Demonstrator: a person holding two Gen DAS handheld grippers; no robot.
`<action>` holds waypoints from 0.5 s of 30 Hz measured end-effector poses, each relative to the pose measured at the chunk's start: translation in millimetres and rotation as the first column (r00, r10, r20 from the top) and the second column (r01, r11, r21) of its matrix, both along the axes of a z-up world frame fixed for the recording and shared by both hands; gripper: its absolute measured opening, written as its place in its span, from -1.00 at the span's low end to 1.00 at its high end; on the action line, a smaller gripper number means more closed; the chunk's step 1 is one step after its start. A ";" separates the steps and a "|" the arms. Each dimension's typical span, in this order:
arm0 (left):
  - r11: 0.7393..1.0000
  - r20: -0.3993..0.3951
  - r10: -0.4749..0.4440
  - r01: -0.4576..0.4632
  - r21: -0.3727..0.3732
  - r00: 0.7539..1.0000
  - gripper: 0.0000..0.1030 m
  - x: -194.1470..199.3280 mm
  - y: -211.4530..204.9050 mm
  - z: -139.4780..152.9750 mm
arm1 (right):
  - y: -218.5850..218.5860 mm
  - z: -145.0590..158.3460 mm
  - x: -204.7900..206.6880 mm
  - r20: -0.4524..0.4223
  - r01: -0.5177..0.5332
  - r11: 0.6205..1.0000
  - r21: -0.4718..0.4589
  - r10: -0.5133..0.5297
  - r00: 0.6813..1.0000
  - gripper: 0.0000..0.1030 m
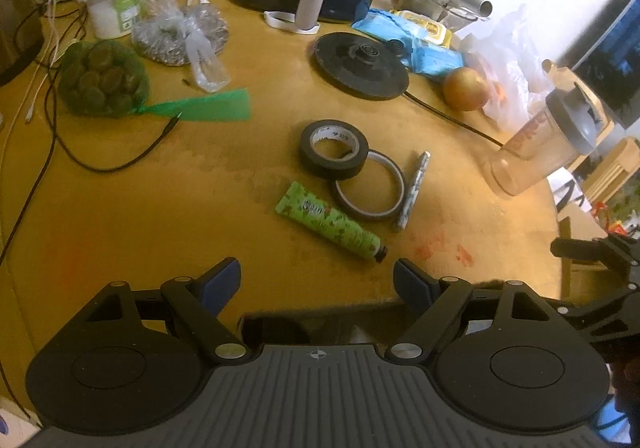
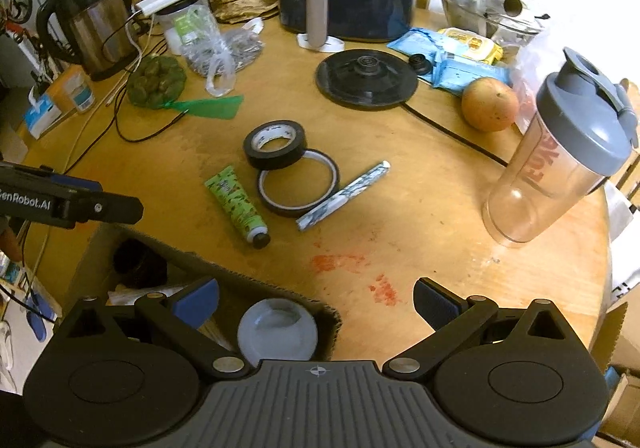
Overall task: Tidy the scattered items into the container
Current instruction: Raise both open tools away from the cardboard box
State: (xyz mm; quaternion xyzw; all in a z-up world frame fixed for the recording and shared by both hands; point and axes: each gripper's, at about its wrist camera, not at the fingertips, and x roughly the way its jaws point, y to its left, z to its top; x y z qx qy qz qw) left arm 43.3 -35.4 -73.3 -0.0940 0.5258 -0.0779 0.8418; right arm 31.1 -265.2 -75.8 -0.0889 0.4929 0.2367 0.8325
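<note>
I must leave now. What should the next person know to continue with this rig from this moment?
Left gripper: open, empty. Right gripper: open, empty, above the box at the table's near edge.
In the box: a grey roll and a dark item I cannot identify.
Left on the table: black tape leaning on the thin tape ring, green tube, patterned pen.

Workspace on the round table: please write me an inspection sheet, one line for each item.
Surface: wooden table, red stains near its front.
Job's things: black tape roll leaning on thin tape ring; green tube, pen beside; box holds a grey lid.
Clutter: shaker bottle, orange, kettle base, air fryer.
Grippers: left gripper, right gripper open, empty.
Cables: black cord from base.
Surroundings: nothing seen clearly.
</note>
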 end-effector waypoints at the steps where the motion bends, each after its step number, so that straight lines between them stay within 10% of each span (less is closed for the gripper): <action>1: 1.000 0.001 -0.008 0.008 0.003 1.000 0.63 4.0 -2.1 0.3 | -2.0 0.2 2.4 0.000 0.009 1.000 0.001 -0.009 1.000 1.00; 15: 0.996 -0.026 -0.076 0.076 0.037 0.997 0.62 46.7 -9.2 -5.6 | -15.3 -3.2 9.0 -0.007 0.042 0.999 0.000 -0.042 0.999 1.00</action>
